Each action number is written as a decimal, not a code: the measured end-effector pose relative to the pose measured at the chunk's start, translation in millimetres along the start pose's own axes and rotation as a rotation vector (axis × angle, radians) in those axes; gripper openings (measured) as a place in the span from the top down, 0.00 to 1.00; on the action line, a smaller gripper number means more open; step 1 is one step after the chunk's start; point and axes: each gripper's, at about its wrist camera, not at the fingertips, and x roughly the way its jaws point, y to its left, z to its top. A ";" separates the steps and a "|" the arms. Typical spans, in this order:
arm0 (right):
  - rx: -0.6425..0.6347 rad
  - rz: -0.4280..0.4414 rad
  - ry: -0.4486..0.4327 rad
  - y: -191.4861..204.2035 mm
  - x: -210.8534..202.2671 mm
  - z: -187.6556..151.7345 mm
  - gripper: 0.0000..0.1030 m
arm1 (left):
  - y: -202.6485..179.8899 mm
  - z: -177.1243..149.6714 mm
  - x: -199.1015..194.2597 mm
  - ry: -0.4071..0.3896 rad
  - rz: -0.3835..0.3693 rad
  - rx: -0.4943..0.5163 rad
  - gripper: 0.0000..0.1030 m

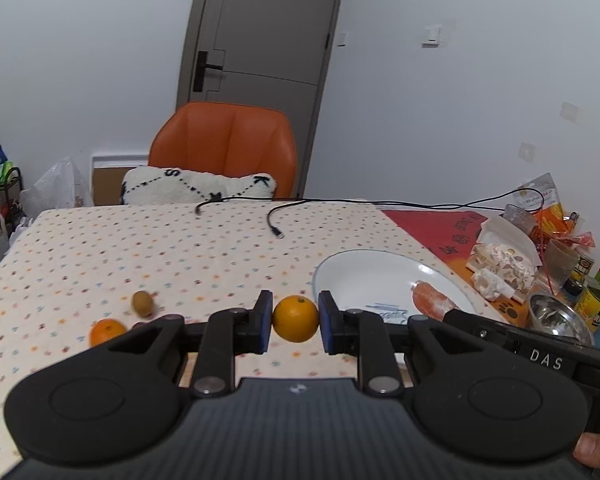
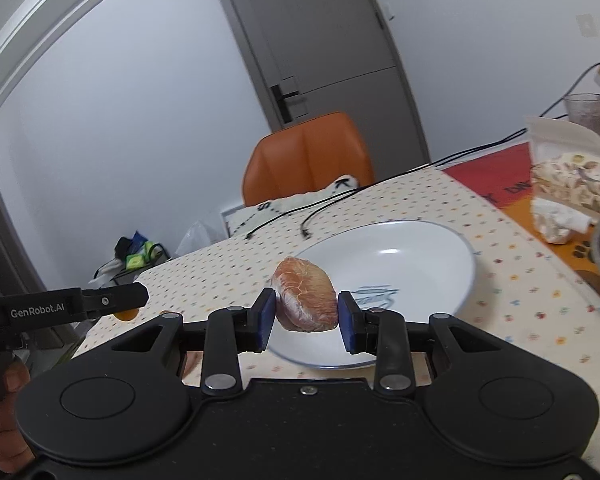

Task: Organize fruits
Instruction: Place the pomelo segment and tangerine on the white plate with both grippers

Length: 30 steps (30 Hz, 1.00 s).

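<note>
Left gripper (image 1: 295, 320): we have it closed on a small orange (image 1: 295, 319), blue pads touching both sides, fruit carried clear of the tablecloth (image 1: 140, 248). Right gripper (image 2: 306, 312): closed on a peeled pink citrus segment (image 2: 305, 300), probably pomelo or grapefruit, pads pressing its two ends, held above the near rim of the white plate (image 2: 452, 280). The grip looks only as tight as needed; a peeled piece is soft and would likely crush if squeezed harder.

Outward from the left tongs: a second orange (image 1: 106, 332) and a brown kiwi-like fruit (image 1: 142, 303) sit on the cloth to the left, near each other, well apart from the plate. A dark reddish bit shows just beside them, too hidden to name. The plate lies right of the held orange and is empty apart from the segment over it. We judge it is the collection spot, so both tongs are bringing fruit toward it, with two loose fruits left to do.

Writing: "DAS" on the right gripper's body in the left view; "GenRobot.AI" on the left gripper's body (image 2: 40, 312) in the right view. Blue script is printed in the plate, unreadable. The red mat (image 1: 440, 224) carries characters we cannot read. Cans (image 1: 596, 300) and snack packets sit at far right, labels too small. Black cables (image 1: 276, 216) trail across the far cloth.
</note>
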 end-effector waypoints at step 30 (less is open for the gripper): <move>0.076 -0.130 -0.077 -35.6 -5.1 -4.2 0.22 | -53.5 6.0 77.9 0.087 -0.094 0.037 0.78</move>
